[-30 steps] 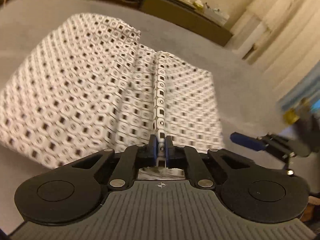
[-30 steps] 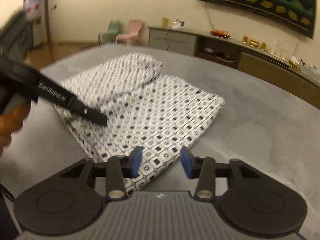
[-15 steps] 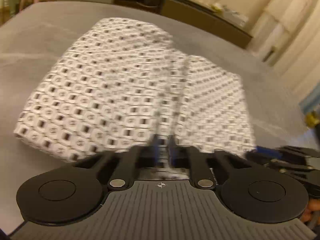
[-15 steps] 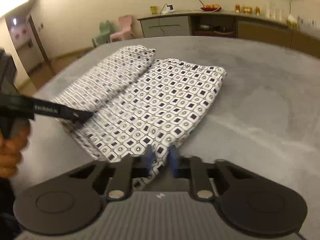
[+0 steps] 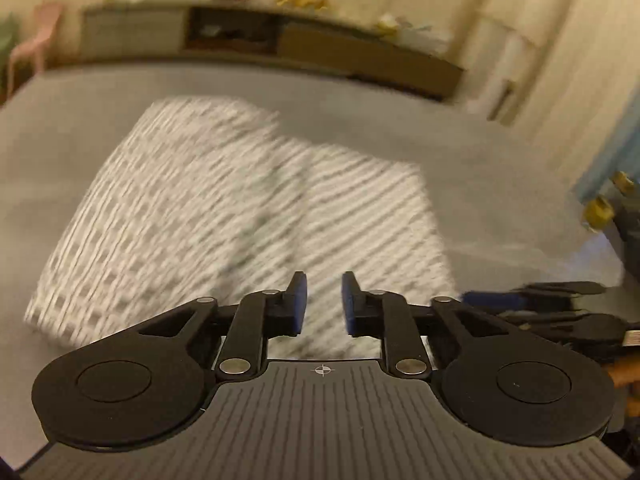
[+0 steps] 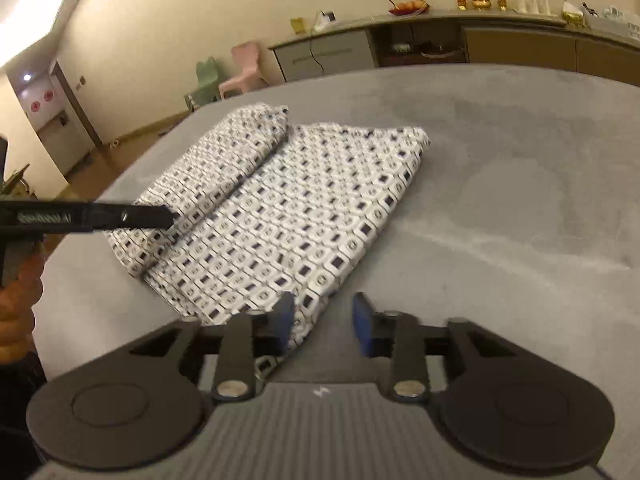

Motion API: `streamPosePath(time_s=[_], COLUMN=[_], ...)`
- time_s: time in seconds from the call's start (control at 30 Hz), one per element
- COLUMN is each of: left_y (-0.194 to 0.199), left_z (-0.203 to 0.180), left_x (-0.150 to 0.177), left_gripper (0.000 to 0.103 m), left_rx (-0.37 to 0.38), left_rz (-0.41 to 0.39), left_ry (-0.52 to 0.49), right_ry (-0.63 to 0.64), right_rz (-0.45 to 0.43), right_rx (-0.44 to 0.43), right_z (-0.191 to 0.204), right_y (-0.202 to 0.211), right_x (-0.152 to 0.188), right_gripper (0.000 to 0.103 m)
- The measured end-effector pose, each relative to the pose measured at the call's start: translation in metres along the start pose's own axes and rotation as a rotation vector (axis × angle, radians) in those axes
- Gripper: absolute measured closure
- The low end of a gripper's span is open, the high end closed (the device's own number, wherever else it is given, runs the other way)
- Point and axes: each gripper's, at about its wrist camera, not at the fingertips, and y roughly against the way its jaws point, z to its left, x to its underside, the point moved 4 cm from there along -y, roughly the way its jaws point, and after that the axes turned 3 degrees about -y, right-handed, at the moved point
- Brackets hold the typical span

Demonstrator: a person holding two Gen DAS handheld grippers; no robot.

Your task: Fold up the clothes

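Now, left claw (image 5: 323,299): we are holding it parted, gripping nothing.
Right claw (image 6: 322,319): we are keeping it apart, empty.
Patterned garment (image 6: 280,216): lying folded on the grey tabletop (image 6: 500,208).

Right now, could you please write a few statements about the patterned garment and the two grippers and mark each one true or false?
1. The patterned garment lies folded on the grey surface. True.
2. The right gripper is clamped on the cloth. False: its jaws are apart, empty.
3. The left gripper is open. True.
4. A red towel lies beside the garment. False: only grey surface surrounds it.
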Motion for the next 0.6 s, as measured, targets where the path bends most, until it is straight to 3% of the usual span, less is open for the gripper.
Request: streamPosePath(time_s=[0.07,0.13,0.2,0.27,0.33,0.4,0.43,0.5,0.6], left_y=[-0.002,-0.02,-0.04,-0.07,-0.097,-0.115,-0.119,-0.115,-0.09], left_z=[-0.025,-0.051,-0.076,-0.093,-0.105,-0.109,-0.109,-0.104,-0.087], left_x=[-0.013,-0.022,-0.03,-0.027,-0.023,-0.019,-0.019,-0.027,-0.047], left_gripper=[0.065,0.042,0.034,0.034,0.041,0.057,0.077,0.103,0.103], left_rx=[0.026,0.019,0.01,-0.013,-0.052,-0.097,-0.116,-0.129,-0.113], left_rz=[-0.021,0.01,0.044,0.121,0.193,0.216,0.211,0.194,0.132], left_ry=[-0.074,-0.154,-0.232,-0.288,-0.337,-0.356,-0.356,-0.334,-0.272], right_ry=[-0.02,0.017,0.057,0.079,0.091,0.098,0.1,0.097,0.086], right_rz=[-0.007,-0.012,-0.017,-0.013,-0.009,-0.009,-0.009,-0.014,-0.032], right_rx=[-0.025,-0.051,-0.066,-0.076,-0.081,-0.081,-0.081,-0.082,-0.089], right_z=[0.001,0.012,0.021,0.024,0.023,0.02,0.018,0.014,0.012], right_y=[0.001,0.002,0.002,0.003,0.006,0.01,0.012,0.017,0.025], right_x=[0.0,0.002,0.006,0.011,0.014,0.017,0.018,0.02,0.017], right_gripper=[0.067,0.067,0.067,0.066,0.066,0.066,0.066,0.064,0.064])
